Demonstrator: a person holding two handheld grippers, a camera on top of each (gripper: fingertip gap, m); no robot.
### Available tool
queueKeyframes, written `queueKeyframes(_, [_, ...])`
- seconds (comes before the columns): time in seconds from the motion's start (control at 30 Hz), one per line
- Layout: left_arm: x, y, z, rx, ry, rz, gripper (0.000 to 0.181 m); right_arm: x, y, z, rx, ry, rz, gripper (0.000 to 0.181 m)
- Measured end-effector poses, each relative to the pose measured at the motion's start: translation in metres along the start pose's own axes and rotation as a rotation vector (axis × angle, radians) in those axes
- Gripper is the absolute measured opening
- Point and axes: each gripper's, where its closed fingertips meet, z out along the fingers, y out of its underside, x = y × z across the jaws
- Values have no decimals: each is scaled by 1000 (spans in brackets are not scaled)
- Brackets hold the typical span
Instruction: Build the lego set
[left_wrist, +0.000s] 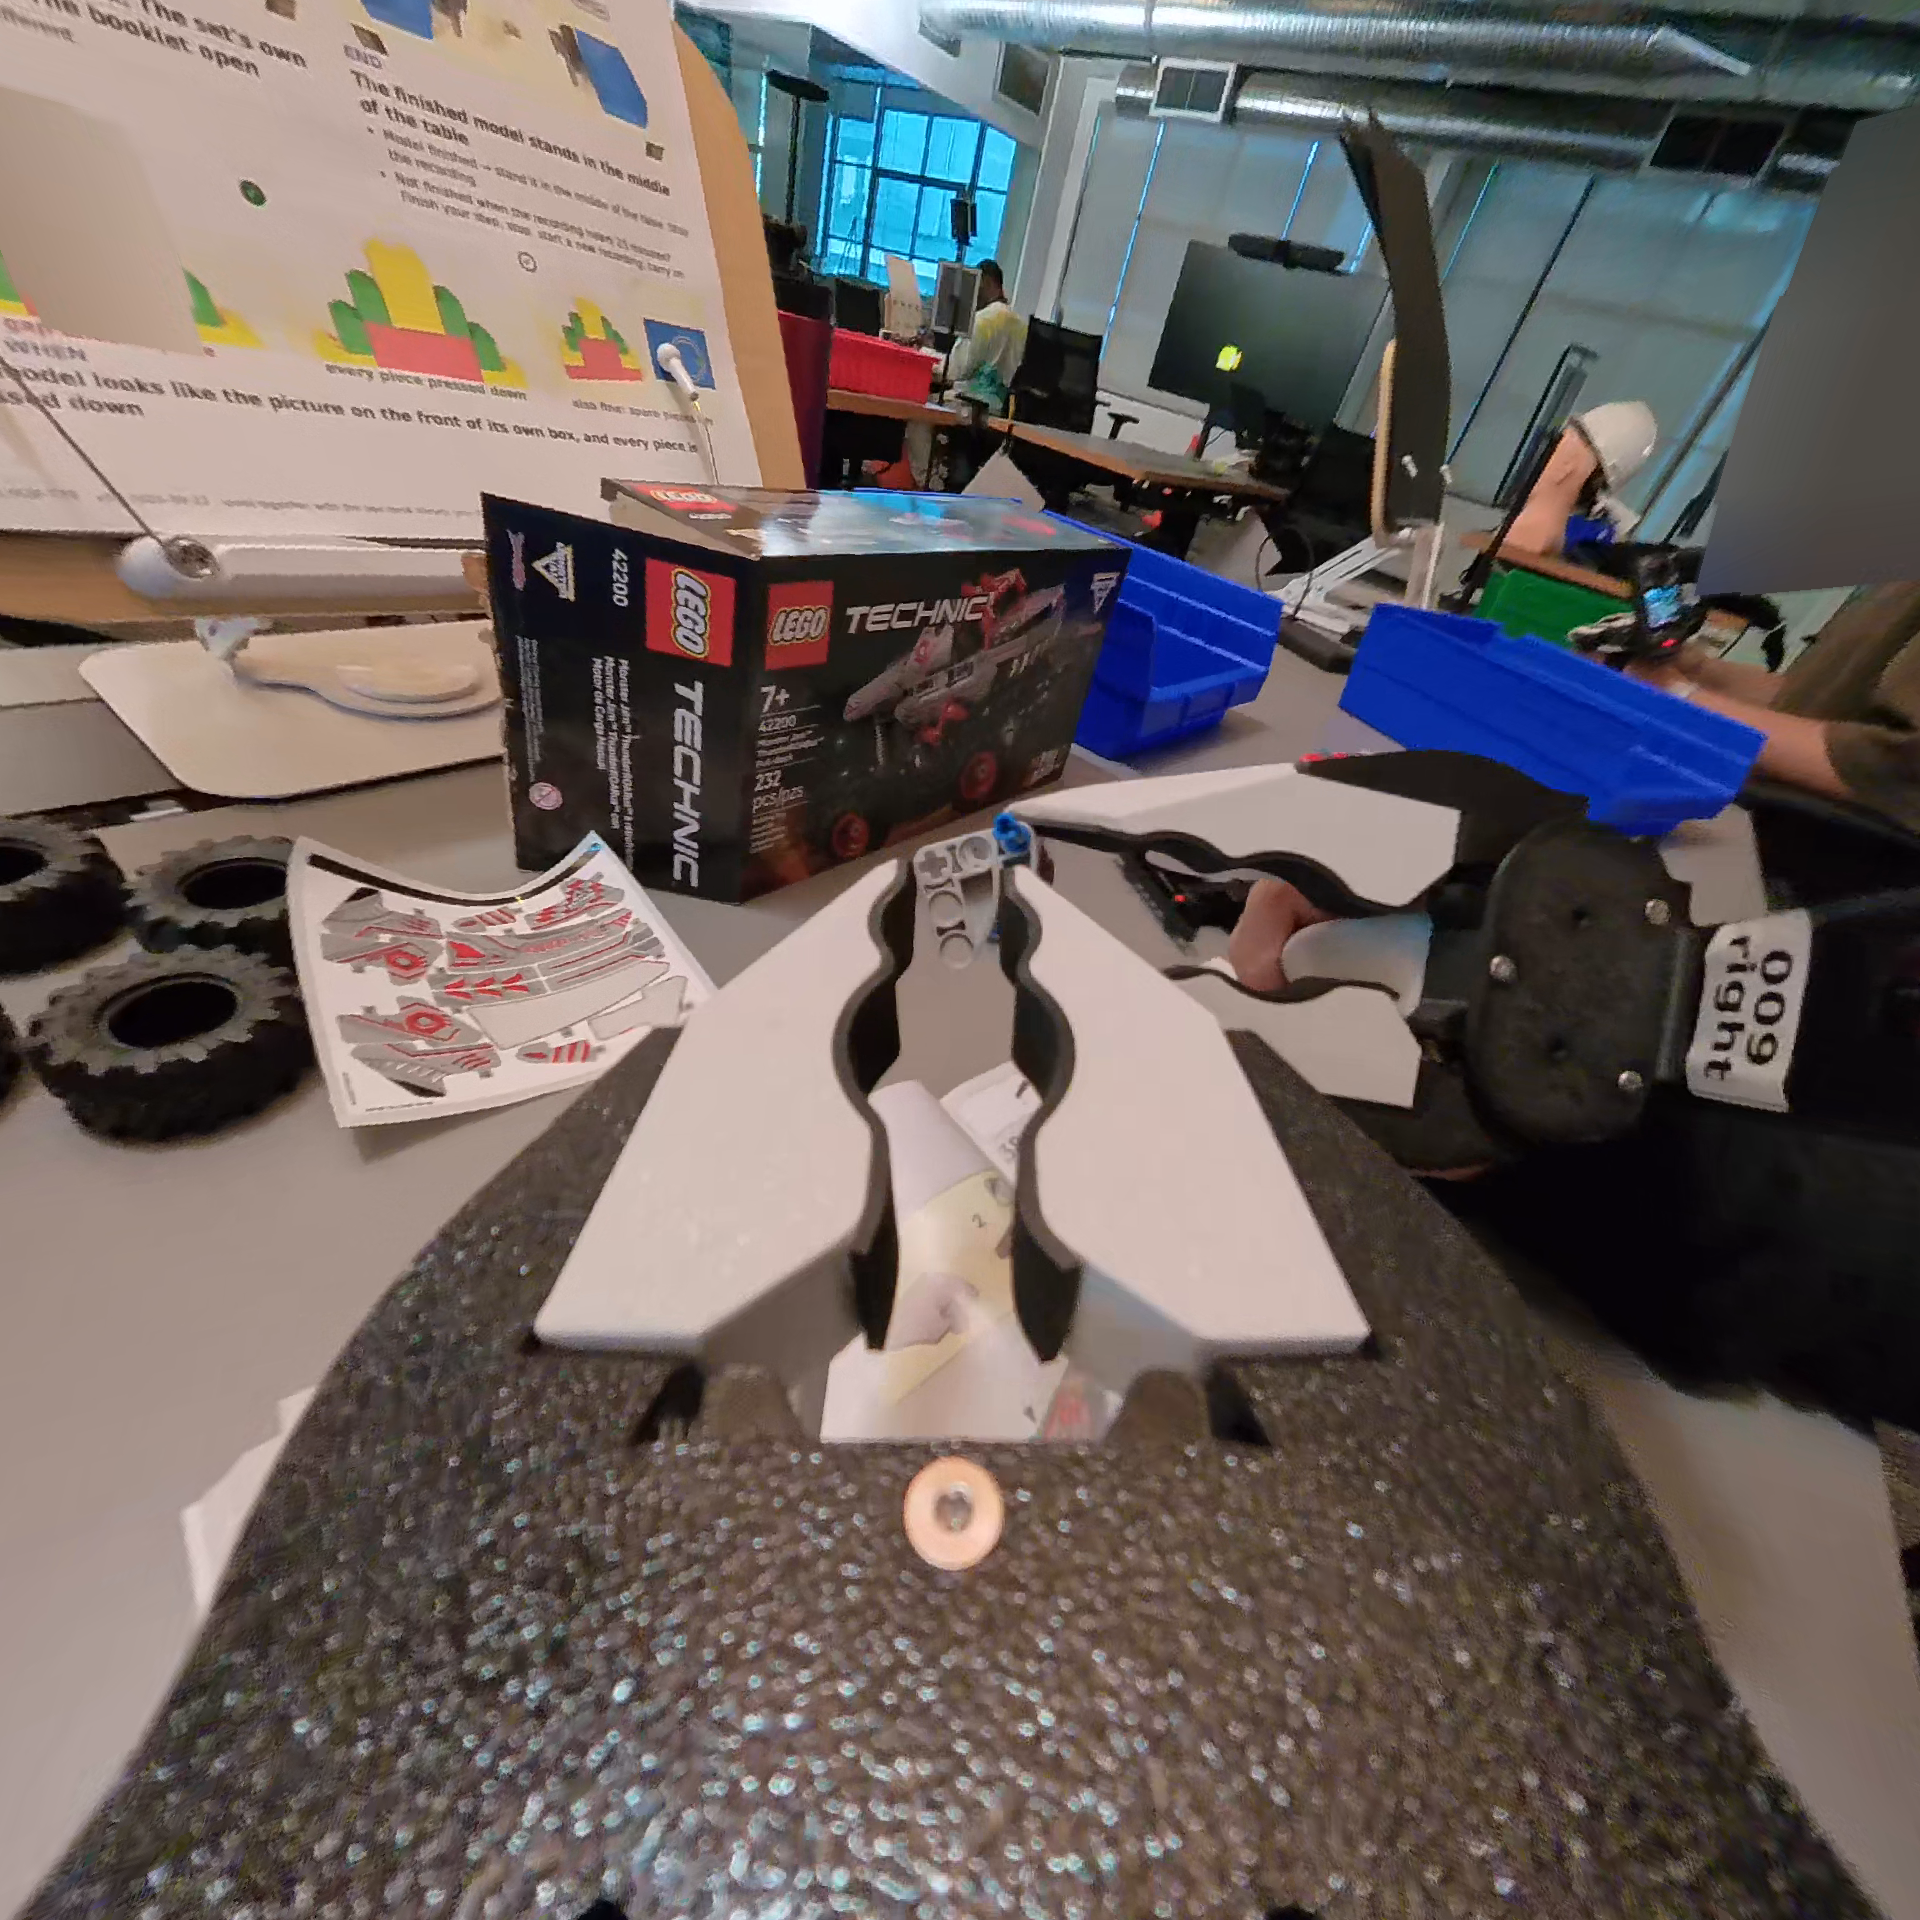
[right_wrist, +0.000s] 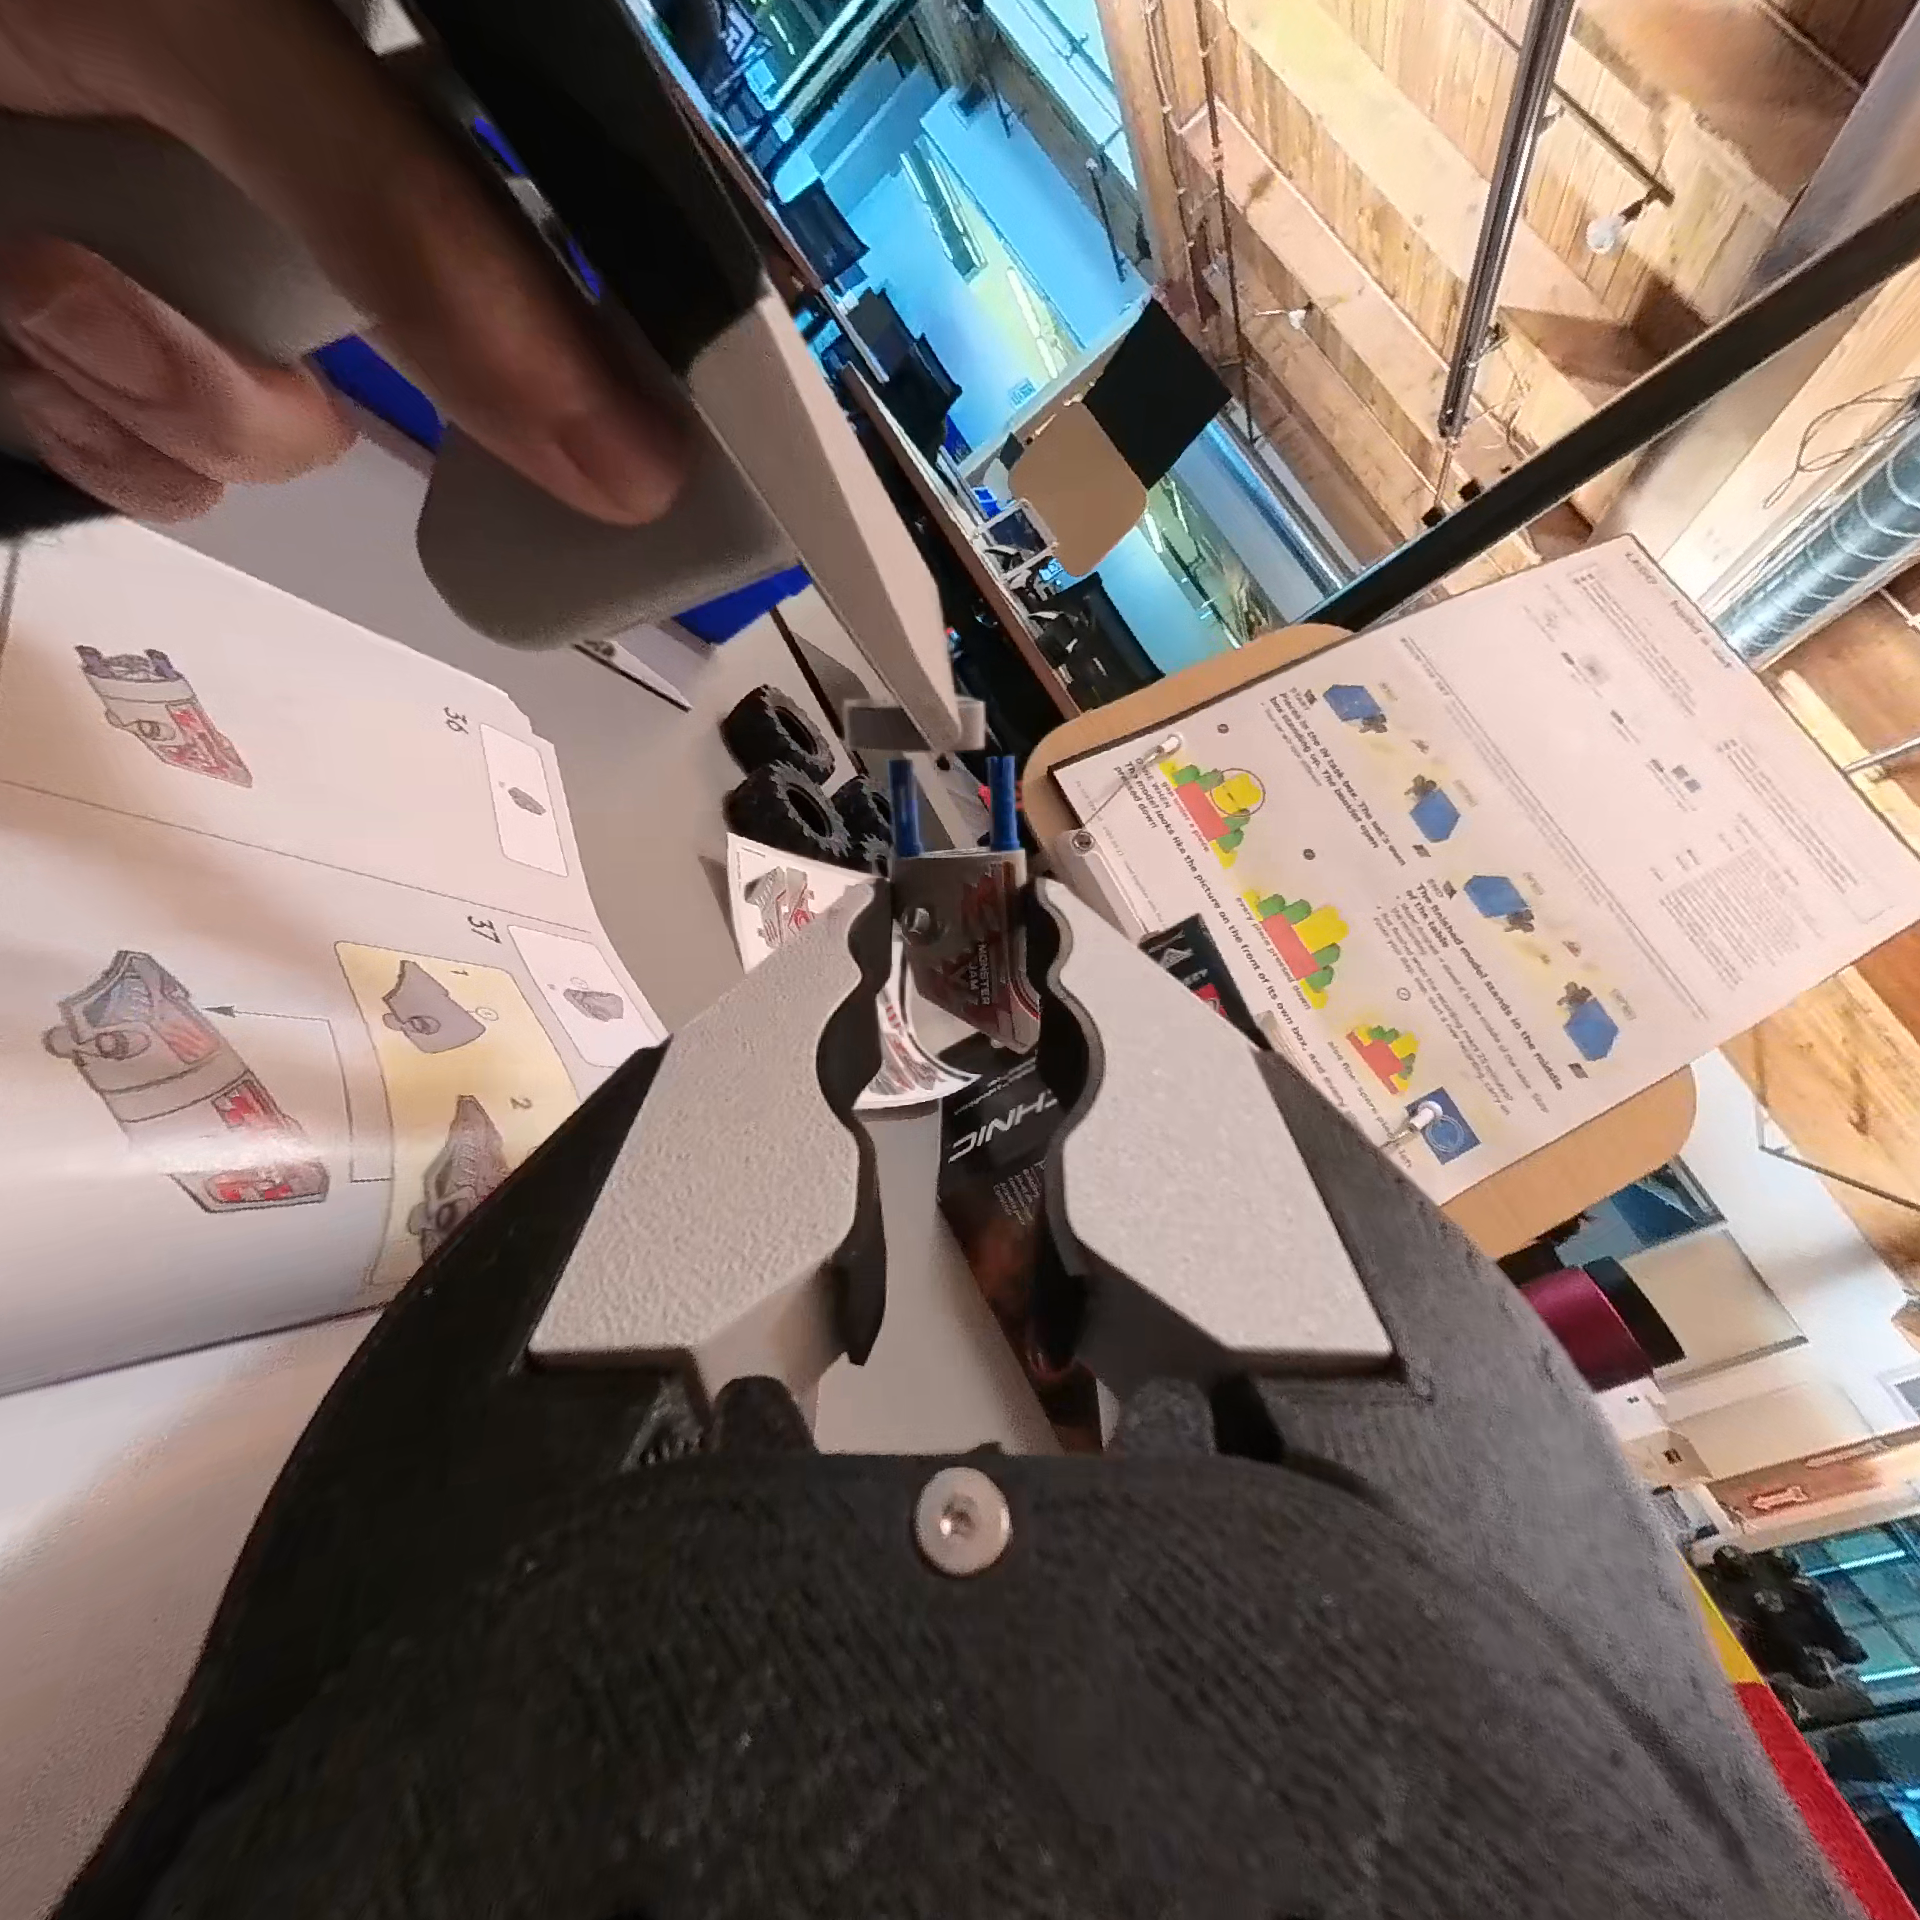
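My left gripper (left_wrist: 961, 883) is shut on a small light-grey Technic beam (left_wrist: 954, 899) and holds it above the table. My right gripper (right_wrist: 961, 920) is shut on a grey stickered body panel (right_wrist: 961, 961) with two blue pins (right_wrist: 1003, 800) sticking out of its far end. In the left wrist view the right gripper's black body (left_wrist: 1558, 966) comes in from the right and one blue pin (left_wrist: 1013, 831) sits beside the beam. In the right wrist view the left gripper's fingers (right_wrist: 831, 540) reach down to just above the pins. I cannot tell whether they touch.
The open instruction booklet (right_wrist: 260, 935) lies under both grippers. The black set box (left_wrist: 810, 675) stands behind, with a sticker sheet (left_wrist: 468, 966) and black tyres (left_wrist: 166, 1029) to its left. Blue bins (left_wrist: 1538, 707) sit at the right. An instruction poster (left_wrist: 364, 260) stands on a stand at the back left. Only a small space, under 4 cm, lies between the two pairs of fingers.
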Motion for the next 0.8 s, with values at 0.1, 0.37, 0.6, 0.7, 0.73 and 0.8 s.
queueKeyframes(0.1, [3,-1,1,17,39,-43,13,-4,-1,1,-9,-19,5,23])
queueKeyframes(0.37, [3,1,1,16,52,-76,13,-7,-1,0,-6,-23,-24,22])
queueKeyframes(0.6, [4,3,0,29,183,-315,13,-9,-2,0,-16,-24,-115,23])
queueKeyframes(0.7, [3,6,0,13,170,-290,13,-11,-1,-1,-47,-32,-160,23])
queueKeyframes(0.73, [4,6,0,11,162,-269,13,-11,-1,-1,-51,-44,-131,23])
queueKeyframes(0.8, [2,8,1,-3,117,-194,13,-14,1,-1,-70,-71,-98,23])
